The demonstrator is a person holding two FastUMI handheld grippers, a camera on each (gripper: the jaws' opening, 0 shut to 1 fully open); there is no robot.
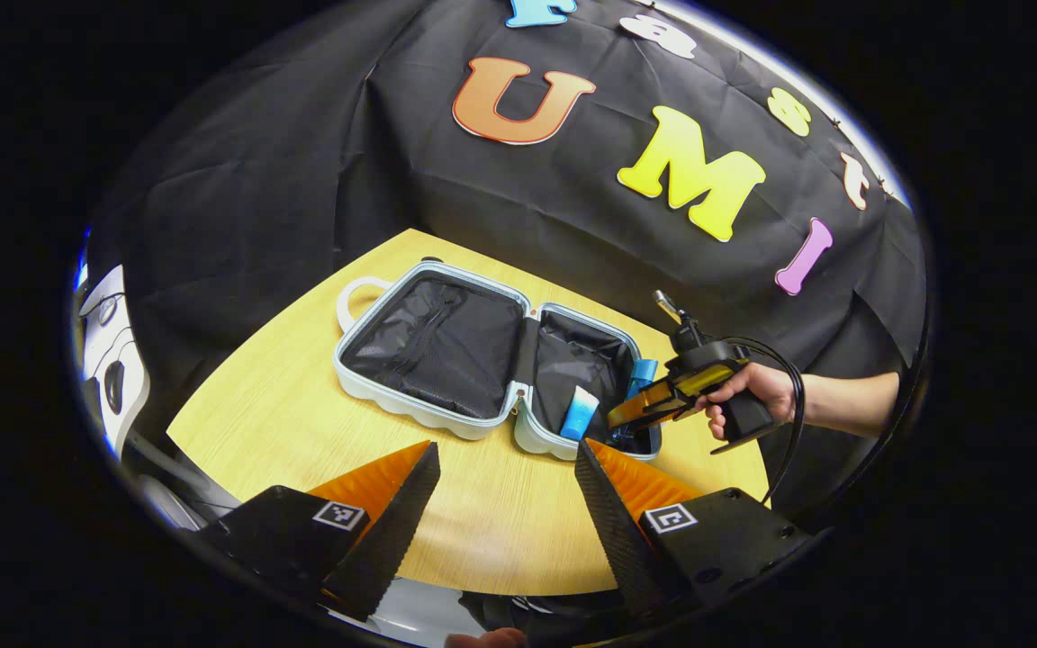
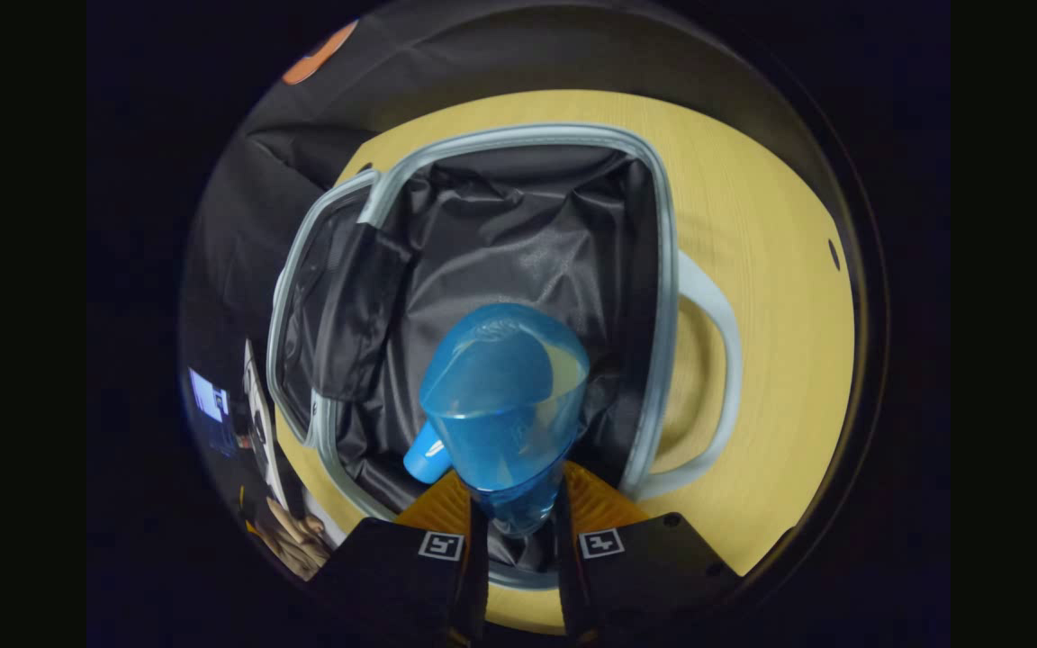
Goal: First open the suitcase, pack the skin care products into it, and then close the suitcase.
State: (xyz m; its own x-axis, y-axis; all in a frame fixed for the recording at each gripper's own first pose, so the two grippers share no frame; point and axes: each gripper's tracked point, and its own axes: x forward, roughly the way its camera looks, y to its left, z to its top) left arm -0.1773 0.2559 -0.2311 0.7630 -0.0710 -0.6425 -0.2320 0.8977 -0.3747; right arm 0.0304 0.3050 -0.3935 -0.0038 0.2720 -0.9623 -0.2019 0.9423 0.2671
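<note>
A pale blue suitcase [image 1: 410,409] lies wide open on the wooden table [image 1: 284,405], both halves lined in black. In its right half stands a blue and white tube [image 1: 580,414]. My right gripper [image 1: 640,409] hangs over that half, held by a hand, and is shut on a clear blue bottle [image 2: 502,405] whose cap end points down into the case. Beside the bottle a blue tube [image 2: 426,461] peeks out on the lining. The suitcase rim [image 2: 662,297] and its handle [image 2: 721,333] show to the right. My left gripper [image 1: 505,499] stands open above the table's near edge, holding nothing.
Black cloth walls close in behind the table. A white chair or stand [image 1: 113,360] sits at the far left, off the table. Bare tabletop [image 1: 482,522] lies between the suitcase and my left gripper.
</note>
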